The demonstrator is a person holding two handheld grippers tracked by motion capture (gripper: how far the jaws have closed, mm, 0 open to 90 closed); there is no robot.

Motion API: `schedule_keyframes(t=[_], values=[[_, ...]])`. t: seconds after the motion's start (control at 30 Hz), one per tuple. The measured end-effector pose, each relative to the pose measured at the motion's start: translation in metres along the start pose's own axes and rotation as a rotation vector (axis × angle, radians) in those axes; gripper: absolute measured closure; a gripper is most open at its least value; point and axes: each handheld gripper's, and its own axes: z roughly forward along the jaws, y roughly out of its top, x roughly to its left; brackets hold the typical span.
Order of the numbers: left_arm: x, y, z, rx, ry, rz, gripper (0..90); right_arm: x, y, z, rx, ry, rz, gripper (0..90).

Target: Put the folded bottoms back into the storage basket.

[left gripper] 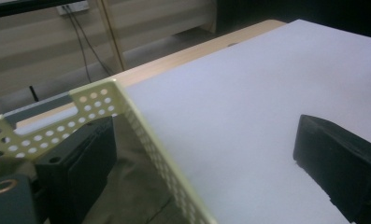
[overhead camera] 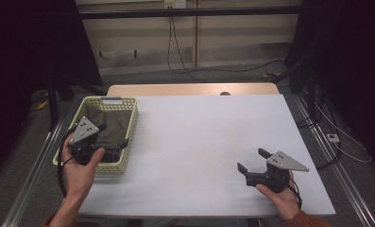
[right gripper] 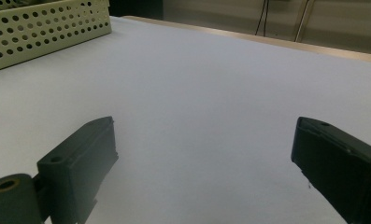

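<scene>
Left gripper [overhead camera: 114, 150] wide apart astride basket [overhead camera: 133, 120] wall, right gripper [overhead camera: 252, 160] wide, holding nothing.

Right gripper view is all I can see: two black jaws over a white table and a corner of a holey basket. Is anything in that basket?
Observer: Yes. In the high view the basket holds a dark olive cloth lying along its bottom.
Operator: Where is the other gripper?
Observer: The left gripper is at the basket, jaws wide open and straddling its right wall: one jaw inside over the cloth, the other outside over the white table.
Operator: And the one I'm looking along?
Observer: From above, the right gripper is held open near the table's front right, pointing toward the basket, with nothing between its jaws.
</scene>
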Motion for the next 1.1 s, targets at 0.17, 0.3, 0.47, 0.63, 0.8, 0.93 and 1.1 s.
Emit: schedule_keyframes(t=[0.17, 0.3, 0.47, 0.63, 0.8, 0.93, 1.1], values=[[-0.008, 0.009, 0.008, -0.003, -0.017, 0.028, 6.4, 0.000, 0.000, 0.000, 0.001, 0.000, -0.001, 6.9], [-0.019, 0.014, 0.010, -0.013, -0.043, 0.041, 6.4, 0.000, 0.000, 0.000, -0.002, 0.000, 0.000, 6.9], [-0.034, 0.018, 0.020, -0.004, -0.061, 0.093, 6.4, 0.000, 0.000, 0.000, -0.001, 0.003, -0.003, 6.9], [-0.038, 0.019, 0.035, 0.002, -0.119, 0.053, 6.4, 0.000, 0.000, 0.000, -0.001, 0.002, -0.001, 6.9], [-0.049, 0.016, 0.048, 0.024, -0.131, 0.060, 6.4, 0.000, 0.000, 0.000, -0.001, 0.006, 0.001, 6.9], [-0.058, 0.014, 0.056, 0.018, -0.139, 0.070, 6.3, 0.001, 0.000, -0.001, -0.003, 0.007, -0.001, 6.9], [-0.066, 0.007, 0.068, 0.019, -0.171, 0.044, 6.1, 0.001, 0.000, -0.001, -0.003, 0.008, -0.001, 6.9]])
